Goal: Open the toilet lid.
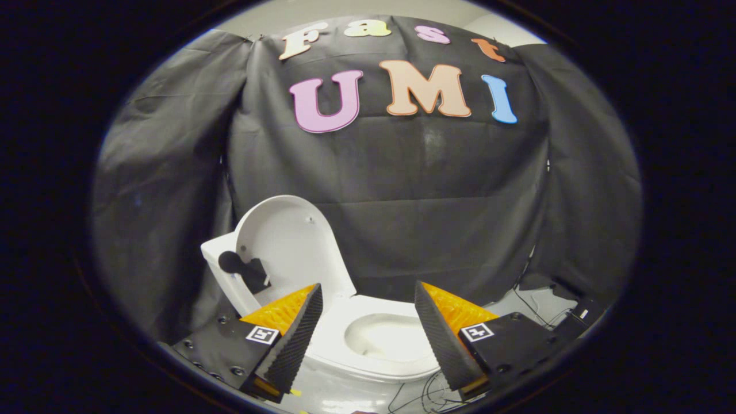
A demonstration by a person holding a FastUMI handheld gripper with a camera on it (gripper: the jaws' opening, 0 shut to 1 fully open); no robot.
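Observation:
A white toilet stands below and ahead of me. Its lid (290,247) is raised upright and leans back against the white tank (221,256) behind it. The seat (339,339) lies flat, and the open bowl (382,339) shows between my fingers. My gripper (368,296) is open, hovering above the seat with nothing between its fingers. The left finger (296,333) is over the seat's left side near the hinge. The right finger (440,339) is over the bowl's right rim. Neither finger touches the toilet.
Black cloth forms the booth's wall (437,207) close behind and beside the toilet. Thin dark cables (535,307) trail over the pale floor to the right of the bowl, and more cables (417,397) lie below the bowl's front.

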